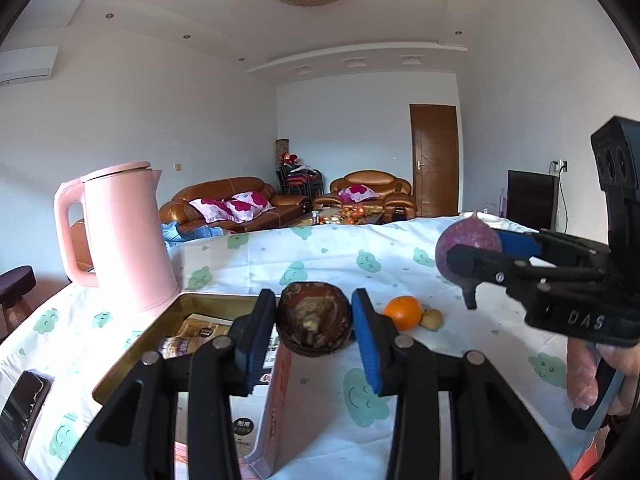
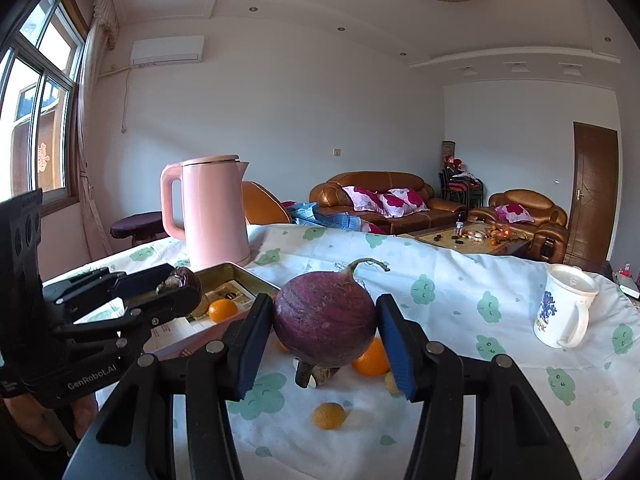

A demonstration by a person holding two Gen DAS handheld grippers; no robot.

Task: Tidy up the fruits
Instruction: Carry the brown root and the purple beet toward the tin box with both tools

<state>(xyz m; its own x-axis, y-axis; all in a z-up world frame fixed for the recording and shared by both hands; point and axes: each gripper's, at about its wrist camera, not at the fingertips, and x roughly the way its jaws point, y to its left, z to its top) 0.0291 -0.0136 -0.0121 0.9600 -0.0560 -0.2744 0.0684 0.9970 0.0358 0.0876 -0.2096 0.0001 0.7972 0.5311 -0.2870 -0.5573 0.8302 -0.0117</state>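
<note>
Both loads hang above the tabletop (image 2: 460, 320): the left hand-held gripper (image 1: 314, 330) clamps a brown fruit (image 1: 315, 320) at frame centre, the right hand-held gripper (image 2: 324, 330) squeezes a purple root (image 2: 325, 320), so carry each level to the tin (image 1: 140, 356) at lower left.

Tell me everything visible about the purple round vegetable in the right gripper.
The purple root is round, dull reddish-purple with faint streaks, with a thin curled tail on top. It is held off the tablecloth between the blue pads of the right gripper, jaws closed on its sides. Oranges lie on the cloth behind and below it.
</note>
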